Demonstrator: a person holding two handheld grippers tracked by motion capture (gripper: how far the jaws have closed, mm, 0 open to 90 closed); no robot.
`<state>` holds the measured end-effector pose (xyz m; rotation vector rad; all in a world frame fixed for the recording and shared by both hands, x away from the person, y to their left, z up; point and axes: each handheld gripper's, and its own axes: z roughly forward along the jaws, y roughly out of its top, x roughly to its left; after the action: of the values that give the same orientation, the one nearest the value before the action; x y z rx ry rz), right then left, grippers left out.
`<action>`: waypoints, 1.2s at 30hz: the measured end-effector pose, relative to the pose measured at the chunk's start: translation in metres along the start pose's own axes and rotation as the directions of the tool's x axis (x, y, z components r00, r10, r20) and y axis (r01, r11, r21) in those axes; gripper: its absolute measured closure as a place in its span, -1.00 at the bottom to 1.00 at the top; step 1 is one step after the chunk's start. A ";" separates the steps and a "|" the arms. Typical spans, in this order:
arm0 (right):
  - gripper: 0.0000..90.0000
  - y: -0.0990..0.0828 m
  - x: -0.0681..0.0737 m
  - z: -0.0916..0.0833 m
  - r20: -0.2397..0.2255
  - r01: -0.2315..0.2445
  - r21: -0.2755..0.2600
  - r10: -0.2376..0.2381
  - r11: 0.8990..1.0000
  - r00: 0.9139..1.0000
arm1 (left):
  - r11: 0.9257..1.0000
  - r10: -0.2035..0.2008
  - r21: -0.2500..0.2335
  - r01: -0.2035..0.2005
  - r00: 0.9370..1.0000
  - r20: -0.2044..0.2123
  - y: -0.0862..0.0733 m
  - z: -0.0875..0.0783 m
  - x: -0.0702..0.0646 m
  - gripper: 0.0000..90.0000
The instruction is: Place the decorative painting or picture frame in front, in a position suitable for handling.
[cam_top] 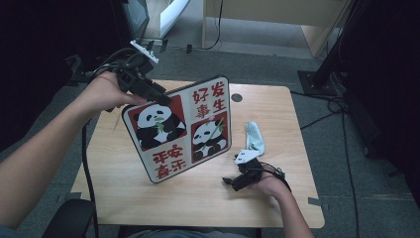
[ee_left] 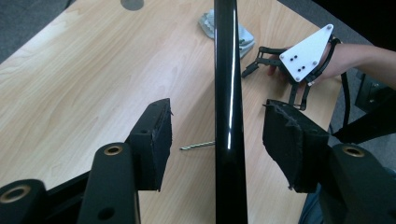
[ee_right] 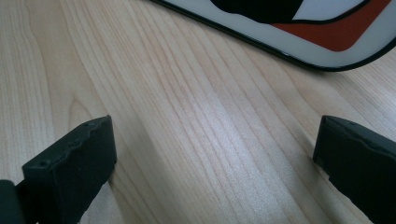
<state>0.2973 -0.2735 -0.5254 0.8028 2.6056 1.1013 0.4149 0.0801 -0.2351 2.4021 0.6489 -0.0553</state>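
A square board [cam_top: 178, 126] printed with two pandas and red characters stands tilted on one corner edge on the wooden table [cam_top: 198, 198]. My left gripper [cam_top: 161, 96] is at its upper left corner. In the left gripper view the board's black edge [ee_left: 229, 93] runs up between the jaws, with a gap on each side, so the left gripper [ee_left: 217, 107] is open. My right gripper [cam_top: 229, 182] rests low on the table near the front right, beside the board's lower corner. Its jaws stand wide apart over bare wood [ee_right: 215, 135], with the board's rim [ee_right: 299, 37] just beyond.
A crumpled pale cloth [cam_top: 255, 136] lies right of the board. A thin metal pin [ee_left: 196, 146] lies on the table behind the board. A round cable hole [cam_top: 236, 97] sits near the far edge. Cables and stands crowd the floor at right.
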 end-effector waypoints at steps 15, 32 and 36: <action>-0.82 0.005 -0.011 -0.011 -0.036 -0.067 -0.021 0.066 0.998 0.997 | 0.997 0.019 -0.073 -0.023 0.998 -0.056 -0.032 -0.019 -0.003 -0.16; -0.71 0.013 -0.031 -0.046 0.058 -0.120 -0.119 0.128 0.986 0.990 | 0.990 0.000 -0.137 -0.015 0.994 -0.109 -0.074 -0.031 -0.007 -0.15; -0.57 0.013 -0.041 -0.055 0.136 -0.149 -0.145 0.169 0.978 0.976 | 0.989 -0.006 -0.149 -0.010 0.994 -0.111 -0.082 -0.033 -0.007 -0.15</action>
<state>0.3155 -0.3215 -0.4783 1.0350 2.3522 1.1949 0.3664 0.1515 -0.2548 2.2730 0.6770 0.1243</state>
